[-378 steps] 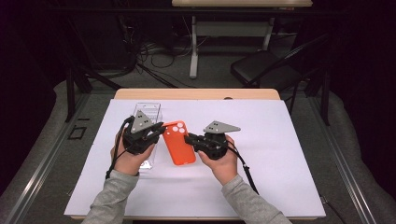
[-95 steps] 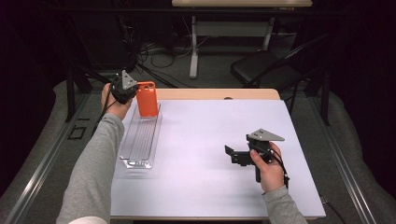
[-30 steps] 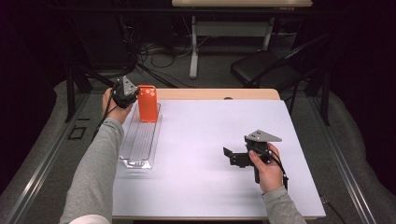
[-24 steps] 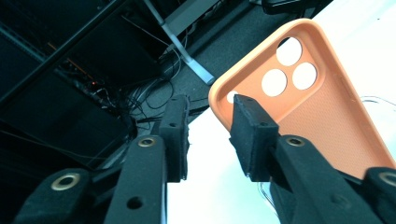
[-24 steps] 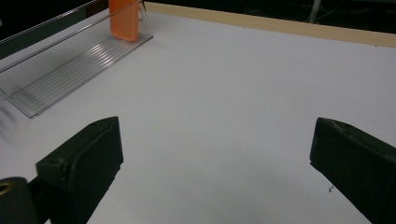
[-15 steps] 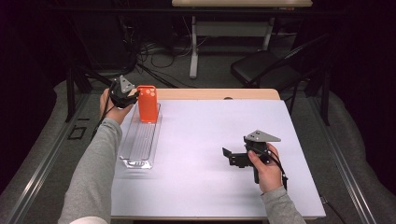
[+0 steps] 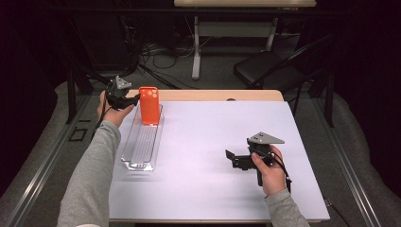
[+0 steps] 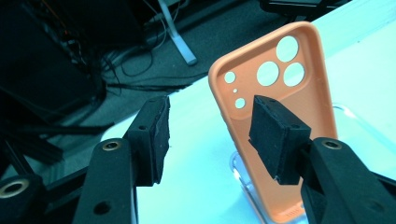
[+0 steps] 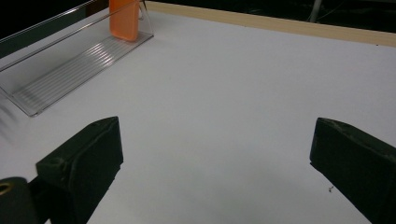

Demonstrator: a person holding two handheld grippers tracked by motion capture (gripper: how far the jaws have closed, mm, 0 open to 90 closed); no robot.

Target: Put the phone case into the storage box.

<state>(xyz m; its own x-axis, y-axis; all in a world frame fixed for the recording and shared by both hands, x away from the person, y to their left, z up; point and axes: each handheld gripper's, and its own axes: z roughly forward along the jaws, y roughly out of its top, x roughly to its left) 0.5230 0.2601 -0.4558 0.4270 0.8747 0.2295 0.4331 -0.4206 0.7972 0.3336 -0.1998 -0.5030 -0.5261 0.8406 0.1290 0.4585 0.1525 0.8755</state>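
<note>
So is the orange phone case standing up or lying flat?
Standing up. The orange phone case stands on end at the far end of the clear tray, camera holes on top.

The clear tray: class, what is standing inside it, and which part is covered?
An orange phone case stands upright at the far end of the clear tray; the rest holds nothing. In the left gripper view, a finger covers part of the case.

Orange phone case [image 7: 149, 105], with round cut-outs seen near its top. Clear ribbed tray [image 7: 140, 146], parallel ridges along its floor. Bench [image 7: 213, 156] covered in white, a light wood edge shown at the far side. Left claw [image 7: 134, 99] and right claw [image 7: 230, 159] black, each topped by a grey plate. Sleeves [image 7: 87, 179] grey.
</note>
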